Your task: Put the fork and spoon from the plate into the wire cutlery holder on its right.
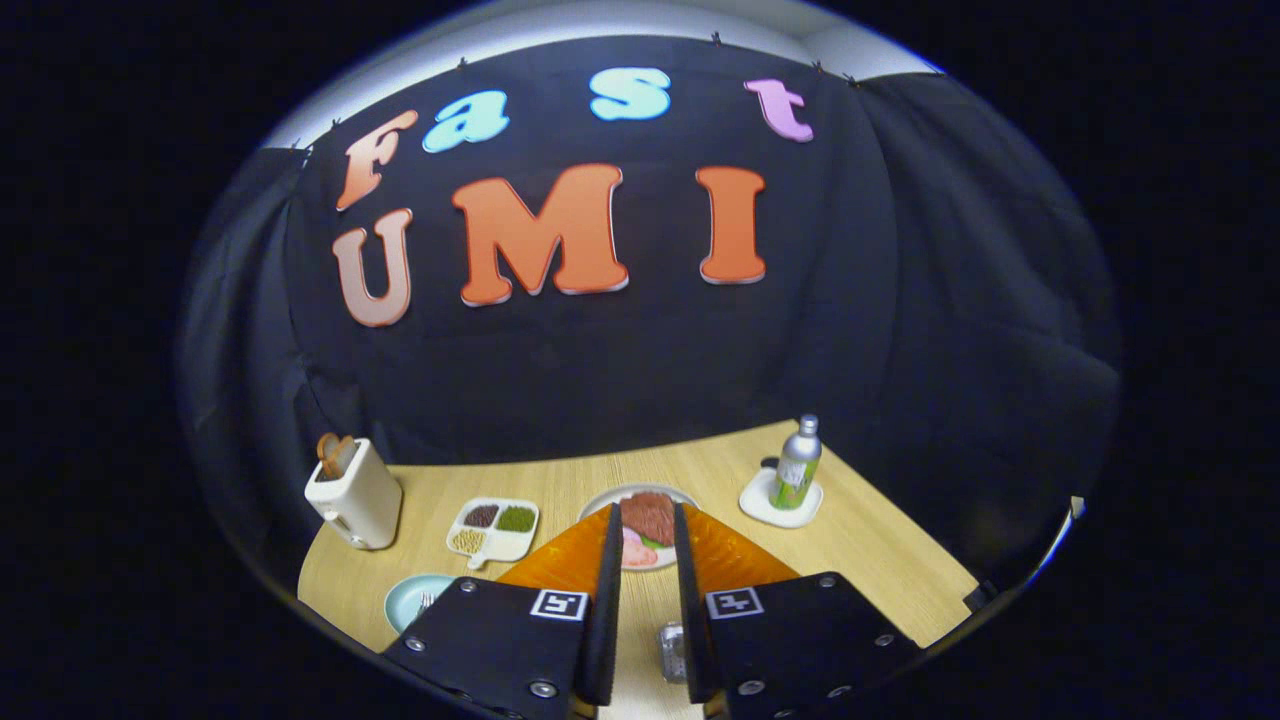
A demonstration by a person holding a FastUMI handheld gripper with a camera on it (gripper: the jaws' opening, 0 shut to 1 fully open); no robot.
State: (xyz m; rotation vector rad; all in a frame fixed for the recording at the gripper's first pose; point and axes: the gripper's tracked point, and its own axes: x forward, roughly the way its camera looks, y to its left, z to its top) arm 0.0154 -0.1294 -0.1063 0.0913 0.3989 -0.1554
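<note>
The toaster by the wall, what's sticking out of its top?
A browned slice stands in the toaster's slot, upper part showing; the rest is hidden inside. The open claw is well away from it.

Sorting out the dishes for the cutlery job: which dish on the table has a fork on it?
The light blue plate, left of the open gripper; fork tines show on it. The others hold food or a bottle.

Round pale-blue plate [408,600] — low on the left of the frame, on the wooden tabletop, partly hidden behind the left finger's mount. Metal fork tines [425,603] show on it, near its right side; spoon cannot be made out. Silvery wire cutlery holder [672,648] — bottom centre, in the gap between the fingers, mostly hidden.
</note>
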